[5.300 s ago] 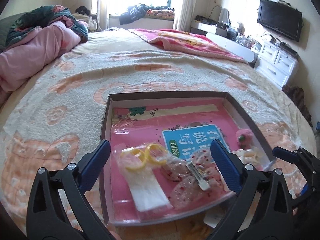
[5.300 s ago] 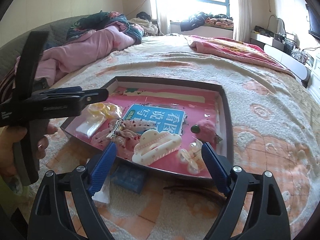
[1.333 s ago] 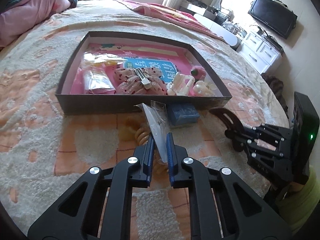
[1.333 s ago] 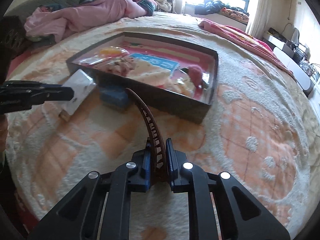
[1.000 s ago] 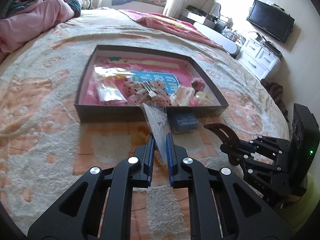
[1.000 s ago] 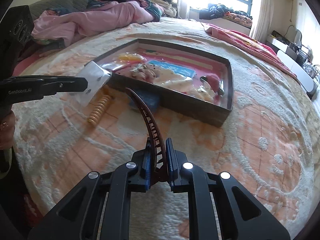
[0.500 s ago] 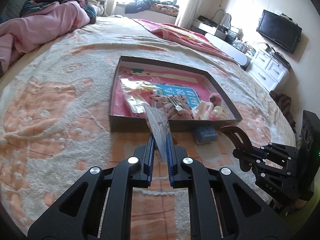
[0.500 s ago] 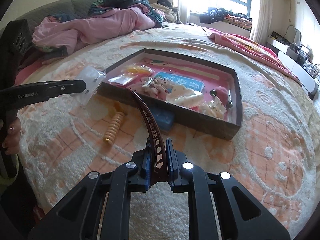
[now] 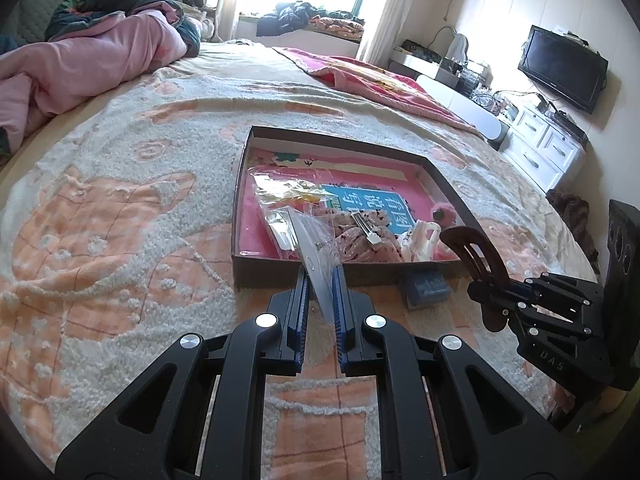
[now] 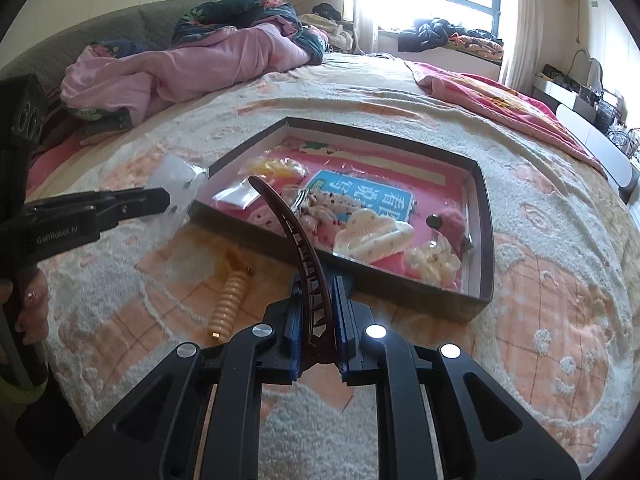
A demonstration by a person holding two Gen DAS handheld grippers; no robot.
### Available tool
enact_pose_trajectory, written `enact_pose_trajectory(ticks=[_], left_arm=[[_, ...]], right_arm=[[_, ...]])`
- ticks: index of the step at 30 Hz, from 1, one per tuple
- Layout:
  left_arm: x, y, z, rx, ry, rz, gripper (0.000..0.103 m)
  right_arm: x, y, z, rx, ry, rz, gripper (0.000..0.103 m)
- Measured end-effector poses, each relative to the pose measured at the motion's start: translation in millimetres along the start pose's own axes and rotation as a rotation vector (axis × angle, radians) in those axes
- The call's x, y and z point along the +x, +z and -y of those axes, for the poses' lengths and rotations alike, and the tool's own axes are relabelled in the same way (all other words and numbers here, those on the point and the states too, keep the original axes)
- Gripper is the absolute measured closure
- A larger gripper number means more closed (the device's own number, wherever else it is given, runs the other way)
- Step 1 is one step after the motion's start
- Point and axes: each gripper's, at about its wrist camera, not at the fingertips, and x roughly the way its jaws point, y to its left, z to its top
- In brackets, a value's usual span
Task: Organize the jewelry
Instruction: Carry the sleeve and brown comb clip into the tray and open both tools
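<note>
A dark shallow box [image 9: 444, 176] [image 10: 486, 240] with a pink floor lies on the bed, holding bagged hair ties, a spotted bow clip, a white claw clip [image 10: 372, 234] and a pink pompom. My left gripper [image 9: 320, 280] is shut on a small clear plastic bag [image 9: 316, 246] [image 10: 176, 178], held up in front of the box's near wall. My right gripper [image 10: 316, 298] is shut on a curved brown hair comb clip [image 10: 292, 232] [image 9: 476, 252], raised before the box's near edge. A beige spiral hair tie [image 10: 230, 300] lies on the blanket below.
A small blue box [image 9: 426, 286] rests on the blanket against the dark box's near wall. A pink quilt [image 9: 88, 60] is piled at the far left of the bed. A TV [image 9: 560, 68] and white drawers stand at the right wall. A hand [image 10: 30, 308] grips the left tool.
Both grippers have risen and drawn back a little from the box, each keeping its item. The box looks farther off, and the blue box and spiral tie are more exposed.
</note>
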Motion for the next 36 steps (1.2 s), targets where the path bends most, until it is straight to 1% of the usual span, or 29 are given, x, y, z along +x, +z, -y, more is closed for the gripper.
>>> enact_pose_trajectory(ticks=[7, 15, 26, 36], left_arm=[[6.9, 7.4, 0.5, 0.006, 0.003, 0.003, 0.097], [26.7, 26.4, 5.4, 0.027, 0.0, 0.001, 0.097], [50.8, 43.8, 12.2, 0.046, -0.003, 0.002, 0.097], [66.4, 49.8, 14.8, 0.077, -0.001, 0.001, 0.097]], right_arm=[[9.3, 13.0, 7.4, 0.008, -0.016, 0.005, 0.09], [24.7, 26.3, 19.4, 0.03, -0.039, 0.001, 0.09], [47.3, 40.6, 40.2, 0.059, -0.079, -0.013, 0.09], [71.1, 62.9, 57.6, 0.053, -0.122, -0.033, 0.09]])
